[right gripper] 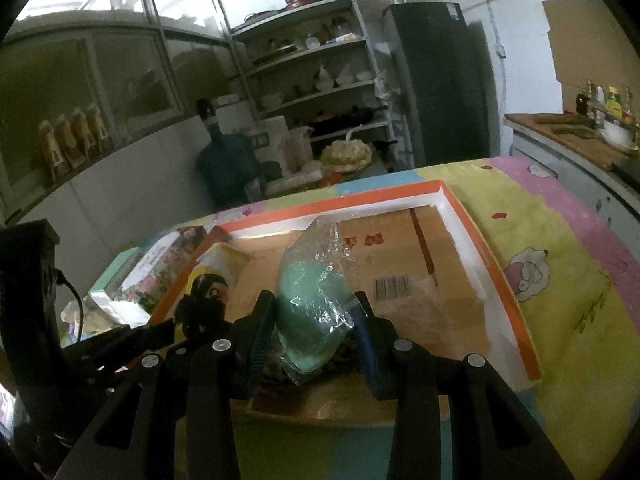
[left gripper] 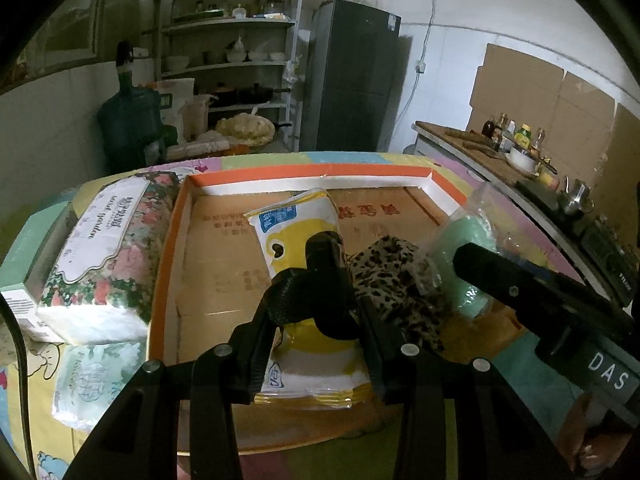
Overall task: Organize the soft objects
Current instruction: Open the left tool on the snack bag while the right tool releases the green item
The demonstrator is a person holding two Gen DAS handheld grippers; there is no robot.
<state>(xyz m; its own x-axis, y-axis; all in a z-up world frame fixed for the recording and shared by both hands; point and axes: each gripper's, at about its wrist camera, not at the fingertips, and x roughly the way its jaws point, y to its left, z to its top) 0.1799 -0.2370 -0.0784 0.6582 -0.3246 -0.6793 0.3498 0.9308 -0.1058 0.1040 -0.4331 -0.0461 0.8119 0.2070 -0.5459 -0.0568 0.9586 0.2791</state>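
A yellow-and-white tissue pack point(left gripper: 296, 224) is pinched between the fingers of my left gripper point(left gripper: 320, 300), which is shut on it. It hangs over the near part of the orange-rimmed cardboard tray point(left gripper: 312, 168). My right gripper point(right gripper: 316, 304) is shut on a green soft item in a clear plastic bag point(right gripper: 316, 288), also above the tray point(right gripper: 516, 292). In the left wrist view that bagged item point(left gripper: 472, 236) is just right of my pack. A leopard-print cloth point(left gripper: 392, 276) lies in the tray between the two held items.
A floral tissue pack point(left gripper: 104, 248) sits on a pale green box point(left gripper: 28, 240) left of the tray, with another pack point(left gripper: 88, 384) nearer. The table has a cartoon cloth point(right gripper: 560, 280). Behind stand a shelf rack point(left gripper: 232, 64), a dark fridge point(left gripper: 352, 80) and a counter with bottles point(left gripper: 516, 140).
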